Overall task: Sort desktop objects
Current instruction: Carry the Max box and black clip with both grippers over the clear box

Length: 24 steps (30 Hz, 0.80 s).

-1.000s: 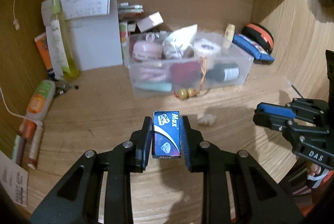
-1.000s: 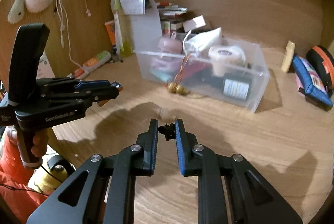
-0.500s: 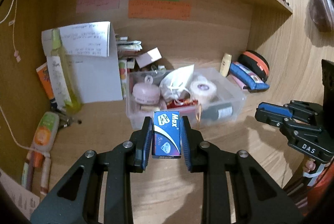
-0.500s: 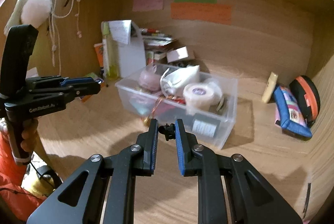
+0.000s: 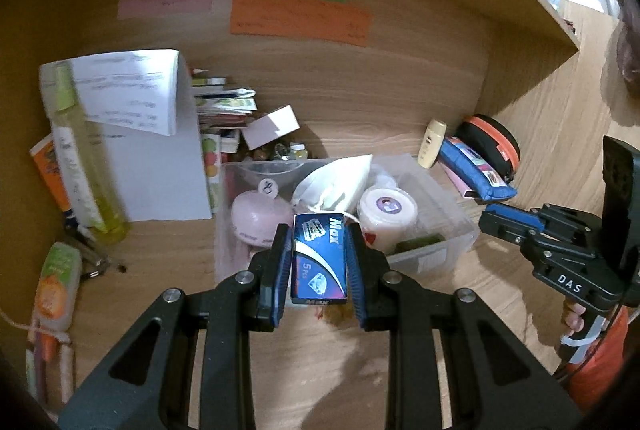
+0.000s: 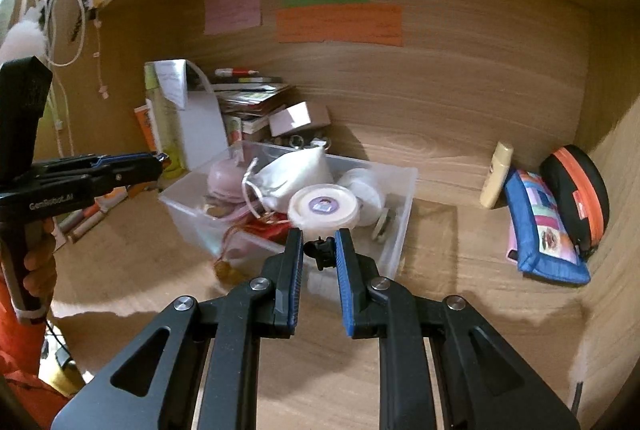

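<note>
The left gripper (image 5: 319, 262) holds a small blue box marked "Max" (image 5: 319, 258) squeezed between its fingers, the box's long axis running straight out along them. Just ahead of and below the box sits the clear plastic bin (image 5: 448, 230), already crowded with a pink round case (image 5: 256, 213), a white pouch (image 5: 336, 181) and a white tape roll (image 5: 386, 209). The box looks raised above the bin's near wall, so the drop seems to call for only a short reach forward over the rim, towards the pink case and the pouch.

The right gripper (image 6: 319, 254) has its fingers drawn narrow around a small black object (image 6: 323, 252), likely a clip, though it is too small to name with certainty. From its own view the bin (image 6: 400, 230) lies directly ahead, the tape roll (image 6: 323, 207) just beyond the fingertips. Both hands appear about equally close to the bin; I judge the left to be better lined up.

The bin's floor is hidden under its contents, so free room is hard to judge. The near wall is partly blocked by the fingers in both views, and something reddish beneath the left gripper is cut off.
</note>
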Each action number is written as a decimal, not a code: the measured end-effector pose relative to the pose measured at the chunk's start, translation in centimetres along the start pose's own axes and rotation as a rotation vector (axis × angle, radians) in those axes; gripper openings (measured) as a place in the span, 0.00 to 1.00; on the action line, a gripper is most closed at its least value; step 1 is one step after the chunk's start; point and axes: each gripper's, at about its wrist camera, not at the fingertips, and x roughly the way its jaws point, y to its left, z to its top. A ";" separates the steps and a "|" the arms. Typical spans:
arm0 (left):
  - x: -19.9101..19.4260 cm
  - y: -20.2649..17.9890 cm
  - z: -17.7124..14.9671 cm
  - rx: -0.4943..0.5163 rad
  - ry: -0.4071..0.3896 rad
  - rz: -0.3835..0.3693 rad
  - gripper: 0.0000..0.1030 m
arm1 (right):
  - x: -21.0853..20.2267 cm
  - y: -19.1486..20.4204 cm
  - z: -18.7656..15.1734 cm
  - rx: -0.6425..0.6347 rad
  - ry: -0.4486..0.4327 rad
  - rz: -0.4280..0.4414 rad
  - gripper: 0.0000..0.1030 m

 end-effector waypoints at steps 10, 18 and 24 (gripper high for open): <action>5.3 -0.3 0.7 -0.040 0.106 -0.054 0.25 | 4.7 -1.8 1.1 0.014 0.061 -0.006 0.14; 7.2 -1.2 0.1 -0.003 0.142 -0.039 0.25 | 6.7 -2.1 0.8 0.021 0.088 -0.029 0.14; 8.1 -1.3 -0.2 0.011 0.157 -0.018 0.25 | 7.3 -2.3 0.6 0.021 0.102 -0.061 0.14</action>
